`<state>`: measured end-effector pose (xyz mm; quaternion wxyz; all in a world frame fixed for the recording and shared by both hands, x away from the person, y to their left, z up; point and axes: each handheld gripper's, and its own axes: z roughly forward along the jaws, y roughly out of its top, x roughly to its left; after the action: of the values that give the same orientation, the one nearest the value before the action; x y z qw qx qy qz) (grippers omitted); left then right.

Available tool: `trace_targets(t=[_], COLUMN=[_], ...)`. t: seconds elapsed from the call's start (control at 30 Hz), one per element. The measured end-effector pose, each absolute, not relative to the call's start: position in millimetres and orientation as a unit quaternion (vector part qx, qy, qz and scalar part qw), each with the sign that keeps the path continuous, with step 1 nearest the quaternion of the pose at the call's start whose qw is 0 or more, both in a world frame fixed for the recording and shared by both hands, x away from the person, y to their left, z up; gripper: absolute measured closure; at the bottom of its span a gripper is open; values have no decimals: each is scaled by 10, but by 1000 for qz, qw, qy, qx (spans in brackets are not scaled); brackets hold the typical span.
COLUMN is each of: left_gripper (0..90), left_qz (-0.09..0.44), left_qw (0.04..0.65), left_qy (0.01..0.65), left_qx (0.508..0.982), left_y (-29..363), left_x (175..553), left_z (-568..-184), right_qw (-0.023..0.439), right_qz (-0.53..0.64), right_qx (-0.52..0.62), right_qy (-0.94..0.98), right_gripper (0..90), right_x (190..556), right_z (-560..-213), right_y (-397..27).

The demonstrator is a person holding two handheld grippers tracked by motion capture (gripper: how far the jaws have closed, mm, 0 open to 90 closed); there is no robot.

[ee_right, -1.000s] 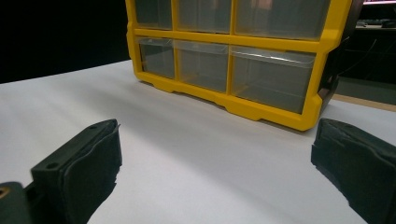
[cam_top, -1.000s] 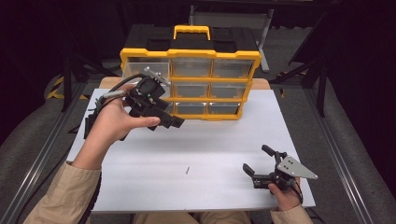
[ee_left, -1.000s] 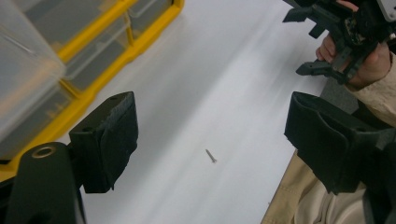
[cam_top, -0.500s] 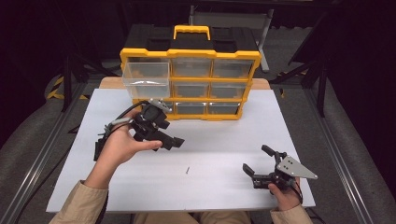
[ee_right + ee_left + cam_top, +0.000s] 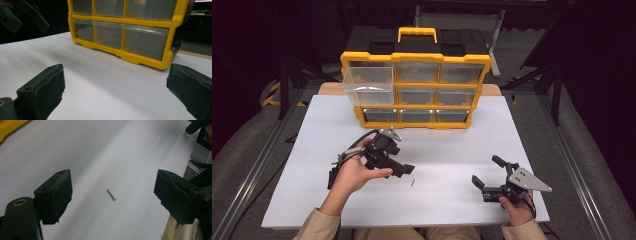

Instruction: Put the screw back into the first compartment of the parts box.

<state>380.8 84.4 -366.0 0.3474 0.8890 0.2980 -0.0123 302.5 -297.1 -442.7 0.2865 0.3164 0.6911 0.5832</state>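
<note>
No readable text, labels or numbers anywhere.

High view overhead, facing forward; gripper views low, close; all share white table [image 5: 452, 150].

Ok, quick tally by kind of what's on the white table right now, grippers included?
Screw: 1, lying loose on the white table
Drawer organizer, yellow frame: 1
Clear drawers in it: 9, the top-left drawer pulled out
Grippers: 2, left gripper and right gripper, both with jaws open and holding nothing
Total: 13
</note>
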Motion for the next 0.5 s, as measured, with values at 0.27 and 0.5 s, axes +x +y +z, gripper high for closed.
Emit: trace_targets(t=[0.27, 0.5], left_gripper=[160, 167], left_qz=[-7, 6], left_qw=[347, 355], left_qy=[302, 308], left_qx=[888, 883], left_y=[763, 738], left_x=[3742, 3673], left_z=[-3978, -4184], right_qw=[286, 286], right_qz=[583, 582], right_qx=[314, 314], right_qy=[693, 693], right_gripper=[21, 21], right_x=[3028, 3026], right_z=[-4430, -4430], right_y=[-2973, -2970])
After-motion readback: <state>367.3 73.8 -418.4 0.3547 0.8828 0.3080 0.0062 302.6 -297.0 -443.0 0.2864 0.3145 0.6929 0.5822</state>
